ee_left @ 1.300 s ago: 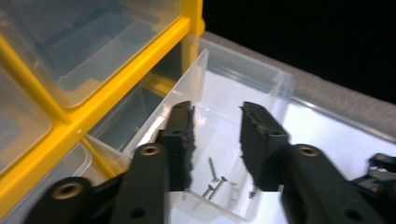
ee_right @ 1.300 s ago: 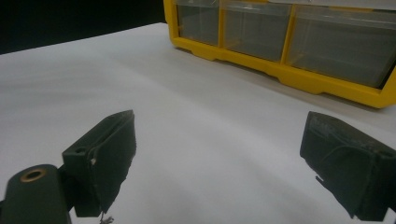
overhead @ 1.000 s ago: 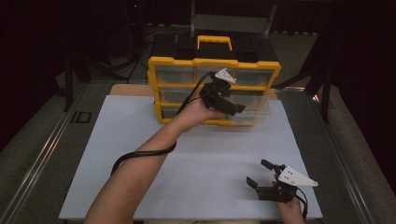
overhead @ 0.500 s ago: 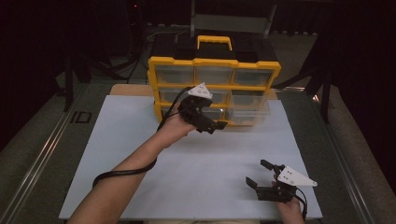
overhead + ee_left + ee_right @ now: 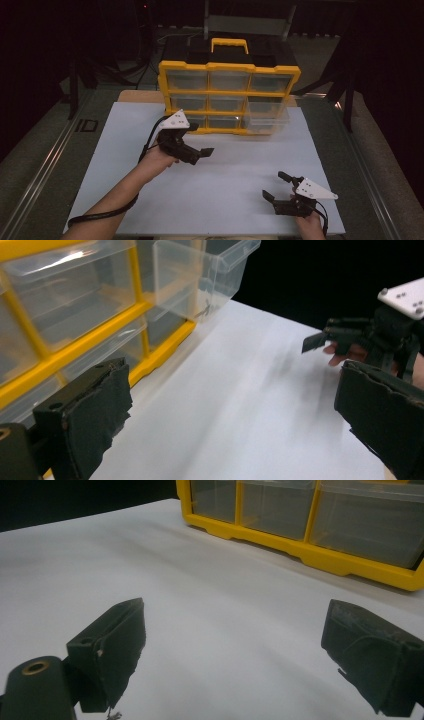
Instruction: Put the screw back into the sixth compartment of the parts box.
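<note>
Left gripper (image 5: 202, 152) withdrawn from drawer (image 5: 267, 116), drawer left ajar

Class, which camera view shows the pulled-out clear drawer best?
The left gripper view: the pulled-out clear drawer sits close, its walls and a small item inside visible. The high view shows the drawer jutting from the yellow organizer, small and blurred. In the right gripper view, drawer fronts appear, but I cannot tell which one it is.
</note>
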A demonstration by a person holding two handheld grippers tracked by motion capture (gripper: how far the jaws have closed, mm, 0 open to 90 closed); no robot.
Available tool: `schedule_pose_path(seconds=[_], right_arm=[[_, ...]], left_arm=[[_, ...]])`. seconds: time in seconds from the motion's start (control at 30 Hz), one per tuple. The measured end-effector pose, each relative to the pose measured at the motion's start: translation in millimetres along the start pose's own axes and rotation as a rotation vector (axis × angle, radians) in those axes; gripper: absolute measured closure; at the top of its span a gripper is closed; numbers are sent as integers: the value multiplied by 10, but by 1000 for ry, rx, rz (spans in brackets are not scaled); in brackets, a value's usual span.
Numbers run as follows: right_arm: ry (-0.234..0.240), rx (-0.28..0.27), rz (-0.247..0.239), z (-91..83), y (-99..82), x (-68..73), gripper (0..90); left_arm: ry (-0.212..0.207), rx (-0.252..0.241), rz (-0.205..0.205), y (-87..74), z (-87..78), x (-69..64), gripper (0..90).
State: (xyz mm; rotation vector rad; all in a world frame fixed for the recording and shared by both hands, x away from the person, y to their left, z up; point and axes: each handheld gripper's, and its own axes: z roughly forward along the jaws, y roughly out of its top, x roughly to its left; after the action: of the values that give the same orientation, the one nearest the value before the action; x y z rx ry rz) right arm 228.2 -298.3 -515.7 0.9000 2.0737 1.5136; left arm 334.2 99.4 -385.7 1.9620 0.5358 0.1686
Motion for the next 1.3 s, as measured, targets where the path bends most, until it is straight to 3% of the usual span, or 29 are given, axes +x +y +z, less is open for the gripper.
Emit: schedule_pose_path(seconds=[0.3, 0.57, 0.87, 1.3], right_arm=[[0, 5, -1, 3, -2, 7, 105], [1, 6, -5, 3, -2, 7, 106], [2, 8, -5, 8, -3, 13, 106], [1, 10, -7, 13, -4, 16, 106]], left_arm=[[59, -37, 12, -392, -268, -45, 24], [63, -31, 28, -751, -412, -121, 25], [84, -42, 10, -1101, -561, -190, 25], [116, -85, -48, -1584, -789, -207, 25]])
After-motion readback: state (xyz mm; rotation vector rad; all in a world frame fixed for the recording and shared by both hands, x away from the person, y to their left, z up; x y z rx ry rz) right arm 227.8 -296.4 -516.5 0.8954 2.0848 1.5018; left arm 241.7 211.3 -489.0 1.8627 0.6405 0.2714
